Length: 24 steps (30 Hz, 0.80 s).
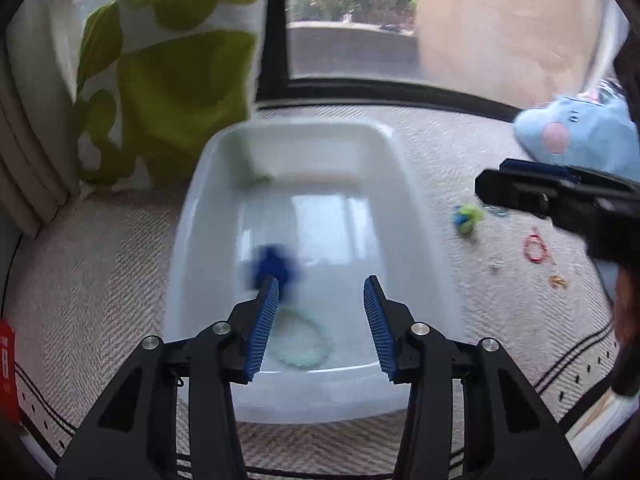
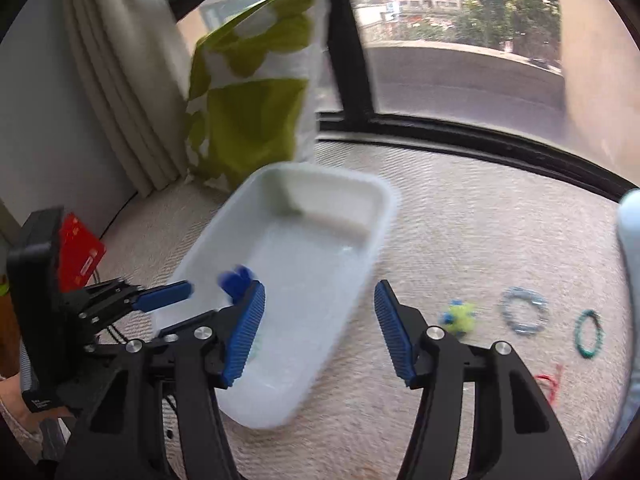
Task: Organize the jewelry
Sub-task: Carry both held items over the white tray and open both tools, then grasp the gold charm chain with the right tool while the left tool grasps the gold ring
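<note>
A white plastic tray (image 1: 384, 152) lies on the woven cover. A blurred dark blue item (image 1: 274, 266) and a pale green bracelet (image 1: 304, 340) are inside it. My left gripper (image 1: 320, 320) is open above the tray's near end, empty. My right gripper (image 2: 318, 332) is open and empty over the tray's right edge (image 2: 376, 232); the left gripper (image 2: 164, 296) shows at its left. On the cover to the right lie a yellow-green and blue bead piece (image 2: 458, 318), a grey-blue bracelet (image 2: 524, 310), a green bracelet (image 2: 588, 334) and a red piece (image 2: 550, 380).
A green-and-white patterned cushion (image 1: 168, 80) leans at the back left by the curtain. A light blue plush toy (image 1: 580, 132) sits at the right. A window with a black frame (image 1: 360, 88) runs behind. A red card (image 2: 78, 254) stands at the left.
</note>
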Motion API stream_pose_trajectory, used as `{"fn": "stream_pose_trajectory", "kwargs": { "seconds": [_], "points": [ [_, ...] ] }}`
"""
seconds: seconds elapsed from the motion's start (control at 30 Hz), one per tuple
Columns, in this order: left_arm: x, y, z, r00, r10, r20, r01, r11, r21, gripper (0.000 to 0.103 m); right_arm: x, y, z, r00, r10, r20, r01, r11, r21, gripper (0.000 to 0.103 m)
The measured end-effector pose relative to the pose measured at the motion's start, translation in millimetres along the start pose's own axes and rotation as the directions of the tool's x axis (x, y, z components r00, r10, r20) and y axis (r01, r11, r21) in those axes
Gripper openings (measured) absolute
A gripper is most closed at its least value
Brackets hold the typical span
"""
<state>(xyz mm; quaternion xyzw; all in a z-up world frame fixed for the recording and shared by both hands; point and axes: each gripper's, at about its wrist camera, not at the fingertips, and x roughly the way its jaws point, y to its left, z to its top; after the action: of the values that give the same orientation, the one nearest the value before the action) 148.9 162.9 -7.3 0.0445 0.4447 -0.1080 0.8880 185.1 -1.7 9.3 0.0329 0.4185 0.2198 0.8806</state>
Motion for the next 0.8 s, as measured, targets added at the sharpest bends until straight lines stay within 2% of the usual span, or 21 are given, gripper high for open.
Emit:
{"fn": "stream_pose_trajectory", "kwargs": {
  "seconds": [0.13, 0.27, 0.37, 0.43, 0.5, 0.57, 0.7, 0.8],
  "points": [
    [-17, -39, 0, 0.997, -0.068, 0.039, 0.065, 0.995, 0.073, 0.046, -33, -49, -14, 0.996, -0.085, 0.006, 0.085, 0.996, 0.034, 0.057],
    [-26, -91, -9, 0.984, -0.169, 0.054, 0.158, 0.974, 0.163, 0.049, -71, -103, -45, 0.979, -0.203, -0.021, 0.203, 0.978, 0.046, 0.057],
    [-22, -127, -22, 0.969, -0.243, 0.033, 0.228, 0.941, 0.249, 0.053, -91, -138, -71, 0.964, -0.263, -0.048, 0.266, 0.961, 0.074, 0.057],
    [-17, -154, -36, 0.966, -0.257, 0.023, 0.235, 0.912, 0.336, 0.072, -100, -157, -89, 0.957, -0.281, -0.067, 0.287, 0.953, 0.095, 0.057],
    [-7, -180, -53, 0.963, -0.271, 0.001, 0.244, 0.867, 0.434, 0.072, -104, -174, -109, 0.951, -0.296, -0.091, 0.305, 0.946, 0.112, 0.057],
    [4, -190, -63, 0.961, -0.275, -0.019, 0.252, 0.851, 0.461, 0.072, -104, -185, -127, 0.945, -0.306, -0.115, 0.319, 0.94, 0.119, 0.057],
    [35, -193, -76, 0.963, -0.258, -0.073, 0.262, 0.853, 0.451, 0.072, -96, -199, -150, 0.946, -0.292, -0.14, 0.311, 0.939, 0.148, 0.057],
    [48, -188, -79, 0.965, -0.248, -0.084, 0.259, 0.867, 0.427, 0.072, -90, -204, -159, 0.95, -0.276, -0.145, 0.298, 0.94, 0.164, 0.057]
  ]
}}
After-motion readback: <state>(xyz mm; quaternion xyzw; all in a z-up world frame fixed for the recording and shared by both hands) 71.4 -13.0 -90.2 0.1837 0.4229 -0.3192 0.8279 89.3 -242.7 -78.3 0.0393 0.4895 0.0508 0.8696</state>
